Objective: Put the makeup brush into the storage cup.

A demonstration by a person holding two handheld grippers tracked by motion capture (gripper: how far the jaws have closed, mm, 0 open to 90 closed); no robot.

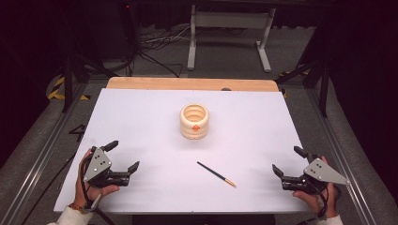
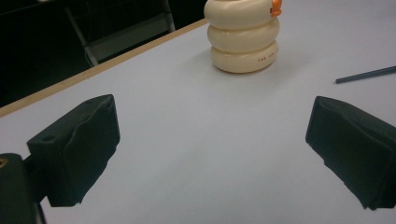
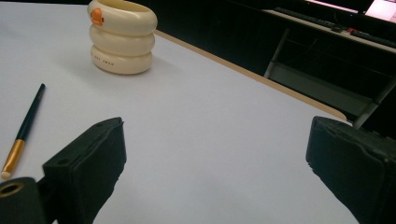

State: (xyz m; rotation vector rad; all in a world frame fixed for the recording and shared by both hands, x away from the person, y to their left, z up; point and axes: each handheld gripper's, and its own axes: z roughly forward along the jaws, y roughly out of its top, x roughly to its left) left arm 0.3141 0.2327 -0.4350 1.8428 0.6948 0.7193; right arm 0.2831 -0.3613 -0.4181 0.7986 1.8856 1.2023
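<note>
While both jaws stand wide and empty, the left hand-held gripper [image 1: 123, 156] and right hand-held gripper [image 1: 288, 160] rest at the desk's [image 1: 141, 122] near corners; nothing seems begun. The brush [image 1: 216, 174] lies flat between them, apart from the cream ringed holder [image 1: 194, 121]. Likely next: the right one reaches in to pinch its thin handle.

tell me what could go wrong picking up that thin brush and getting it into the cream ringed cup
The brush is thin and lies flat on the white table, so open jaws may scrape the surface or pinch it off-centre and flick it away. It lies nearer the right gripper than the left gripper; a left-side reach would be longer. The ringed cup stands free and unheld, so a brush tip catching its rim could push or tip it.
</note>
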